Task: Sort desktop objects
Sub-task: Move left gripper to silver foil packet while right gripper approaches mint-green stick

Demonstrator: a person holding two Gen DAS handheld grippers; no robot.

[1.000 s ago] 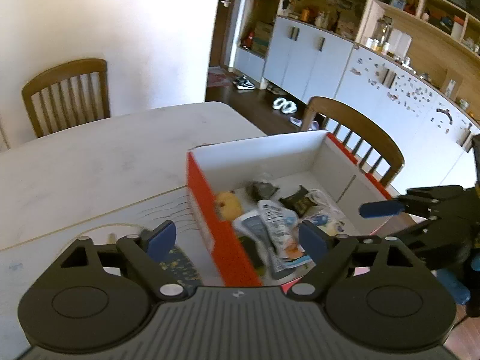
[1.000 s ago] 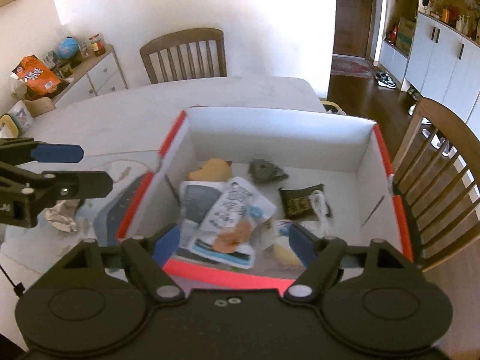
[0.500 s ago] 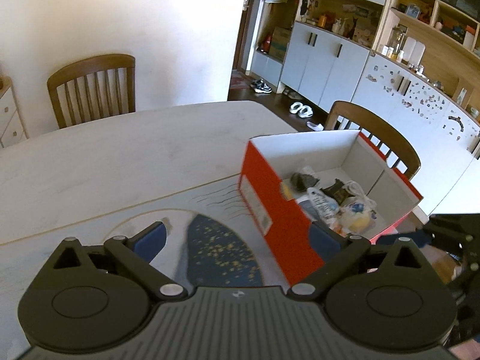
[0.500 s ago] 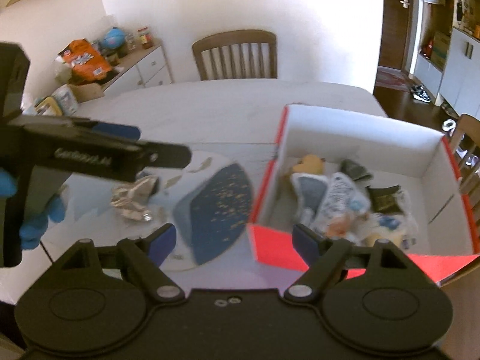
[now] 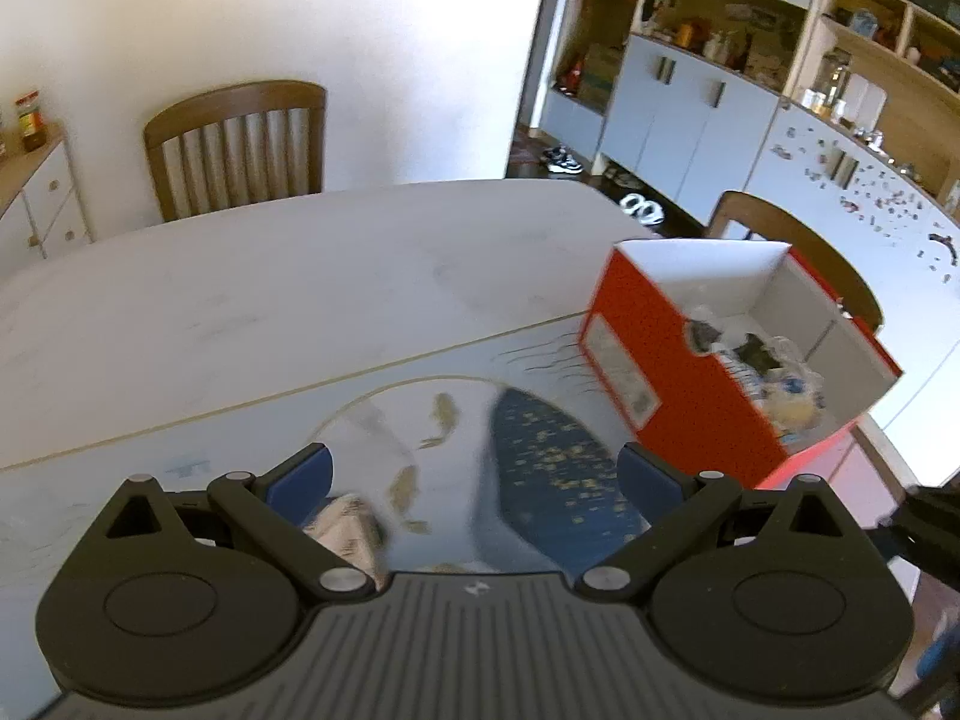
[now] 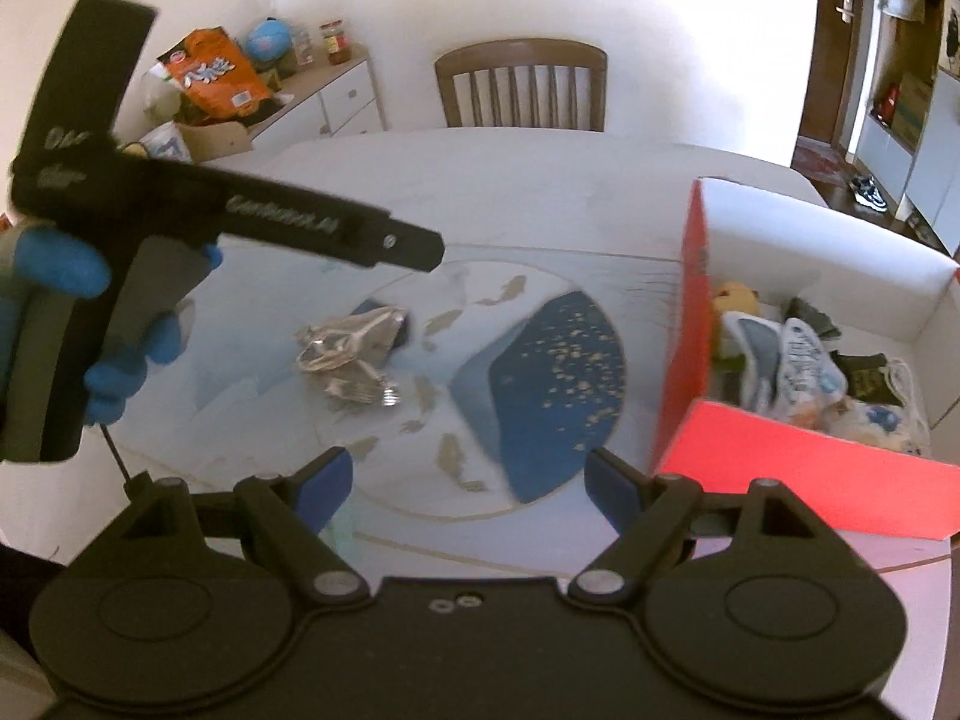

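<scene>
A crumpled silver foil wrapper [image 6: 351,354] lies on the printed table mat [image 6: 540,372], left of its dark blue patch. In the left wrist view the wrapper [image 5: 345,531] sits just by my left gripper's left finger. My left gripper [image 5: 474,474] is open and empty, low over the mat; its body [image 6: 240,222] also shows above the wrapper in the right wrist view. My right gripper [image 6: 468,483] is open and empty near the mat's front edge. A red box [image 6: 804,468] with white inner walls holds several packets and small items at the right [image 5: 672,384].
The round white table [image 5: 270,300] carries the mat and the box. Wooden chairs stand at the far side [image 6: 522,84] and behind the box [image 5: 798,246]. A sideboard with a snack bag [image 6: 210,75] is at the back left. Cabinets [image 5: 690,108] line the right.
Both grippers have swung left, away from above the box, to over the mat. The box now sits at the right of both views and the foil wrapper has come into view.
</scene>
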